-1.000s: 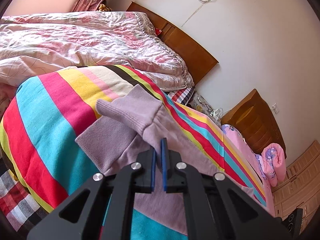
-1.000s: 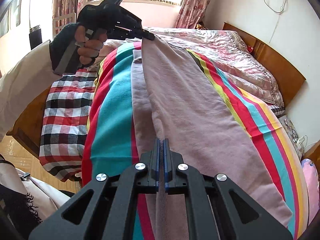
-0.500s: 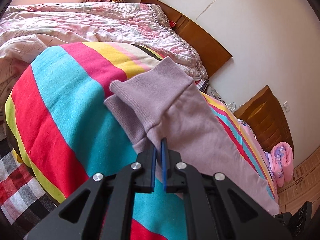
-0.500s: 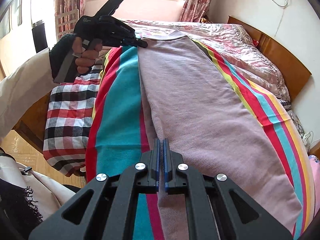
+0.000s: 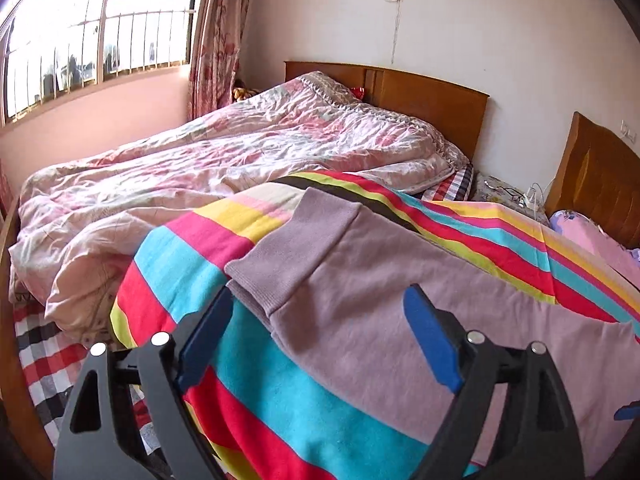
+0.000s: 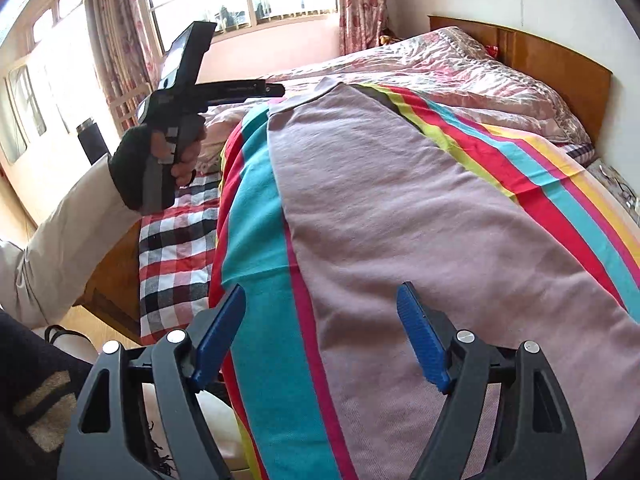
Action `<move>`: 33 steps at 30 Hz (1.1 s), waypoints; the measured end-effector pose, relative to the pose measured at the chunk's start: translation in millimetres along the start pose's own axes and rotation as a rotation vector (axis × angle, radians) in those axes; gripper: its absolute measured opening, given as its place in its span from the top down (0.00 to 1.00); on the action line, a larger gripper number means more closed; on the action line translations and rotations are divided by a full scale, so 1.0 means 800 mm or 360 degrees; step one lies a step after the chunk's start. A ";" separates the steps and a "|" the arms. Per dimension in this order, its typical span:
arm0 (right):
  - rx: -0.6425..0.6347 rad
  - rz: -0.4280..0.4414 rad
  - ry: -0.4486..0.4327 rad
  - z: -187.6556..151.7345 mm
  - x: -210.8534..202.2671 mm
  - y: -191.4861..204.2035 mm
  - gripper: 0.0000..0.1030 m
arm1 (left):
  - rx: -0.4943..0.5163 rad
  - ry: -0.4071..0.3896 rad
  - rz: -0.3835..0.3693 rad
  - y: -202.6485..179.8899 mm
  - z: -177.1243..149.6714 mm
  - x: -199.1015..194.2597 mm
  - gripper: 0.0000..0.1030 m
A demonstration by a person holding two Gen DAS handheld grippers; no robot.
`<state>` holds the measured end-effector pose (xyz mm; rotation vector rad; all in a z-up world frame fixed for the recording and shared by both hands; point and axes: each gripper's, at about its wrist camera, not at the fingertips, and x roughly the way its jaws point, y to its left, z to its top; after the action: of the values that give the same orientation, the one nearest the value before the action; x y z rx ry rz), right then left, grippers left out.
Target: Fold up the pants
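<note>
— What am I looking at under the rig?
— A bed with a wooden headboard. A crumpled pink quilt covers the far part; a striped blanket covers the near part, with the pants flat on it.

- Left tool: black angular arms, blue pads, silver screws.
- Right tool: same black frame, ribbed blue pads.
- Left hand: dark, seemingly fingerless glove; cream sleeve behind.

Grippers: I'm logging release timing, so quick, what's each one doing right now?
Left gripper: jaws opening, clear of the purple pants, holding nothing.
Right gripper: jaws opening, also holding nothing.
</note>
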<state>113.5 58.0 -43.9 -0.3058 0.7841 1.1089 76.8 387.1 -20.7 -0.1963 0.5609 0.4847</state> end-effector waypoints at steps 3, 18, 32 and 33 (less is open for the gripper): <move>0.0144 -0.0168 0.0006 -0.015 -0.012 -0.031 0.39 | 0.0084 0.0056 -0.0219 -0.047 -0.005 -0.003 0.08; 0.0142 -0.0370 0.0388 -0.080 -0.011 -0.047 0.39 | 0.0491 0.0413 -0.0219 -0.133 -0.078 0.078 0.01; 0.0179 -0.0333 0.0241 -0.126 -0.082 -0.035 0.28 | 0.0548 0.0320 -0.0093 -0.173 -0.042 0.035 0.07; 0.0233 -0.0377 0.0182 -0.131 -0.100 -0.046 0.26 | 0.0549 0.0268 -0.0173 -0.189 -0.032 0.017 0.07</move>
<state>85.6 -73.9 -66.7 -0.3317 0.9012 0.8126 149.3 253.0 -42.5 0.0629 0.7846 0.2609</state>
